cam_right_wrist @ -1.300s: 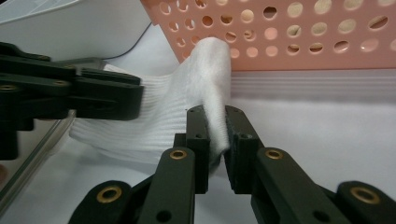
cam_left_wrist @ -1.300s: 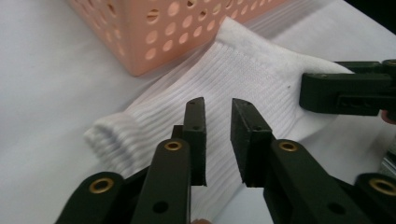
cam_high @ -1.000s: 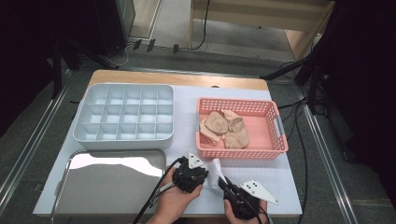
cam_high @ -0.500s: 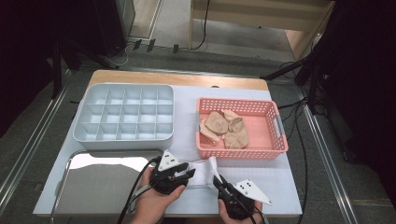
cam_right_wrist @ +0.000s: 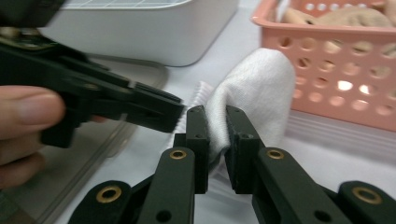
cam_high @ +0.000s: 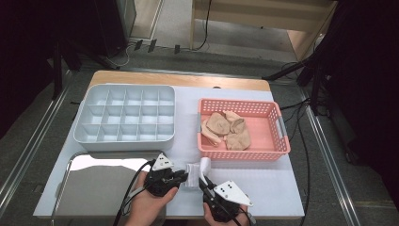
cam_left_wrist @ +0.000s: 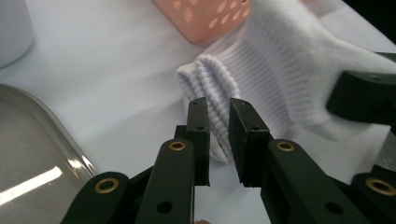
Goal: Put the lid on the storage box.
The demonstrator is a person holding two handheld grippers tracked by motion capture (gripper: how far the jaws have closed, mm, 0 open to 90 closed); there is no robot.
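Your left gripper (cam_left_wrist: pixel 218 140) pinches the ribbed cuff of the white sock (cam_left_wrist: pixel 280 79), and your right gripper (cam_right_wrist: pixel 215 140) clamps its body. The sock sits on the bench (cam_high: pixel 263 183), just in front of the pink basket (cam_high: pixel 242 155), beside the steel tray (cam_high: pixel 94 188).

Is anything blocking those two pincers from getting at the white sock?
Nothing visible does. The left hand-held gripper is shut on the white ribbed fabric sock's cuff, and the right hand-held gripper pinches its other part, on the white table.
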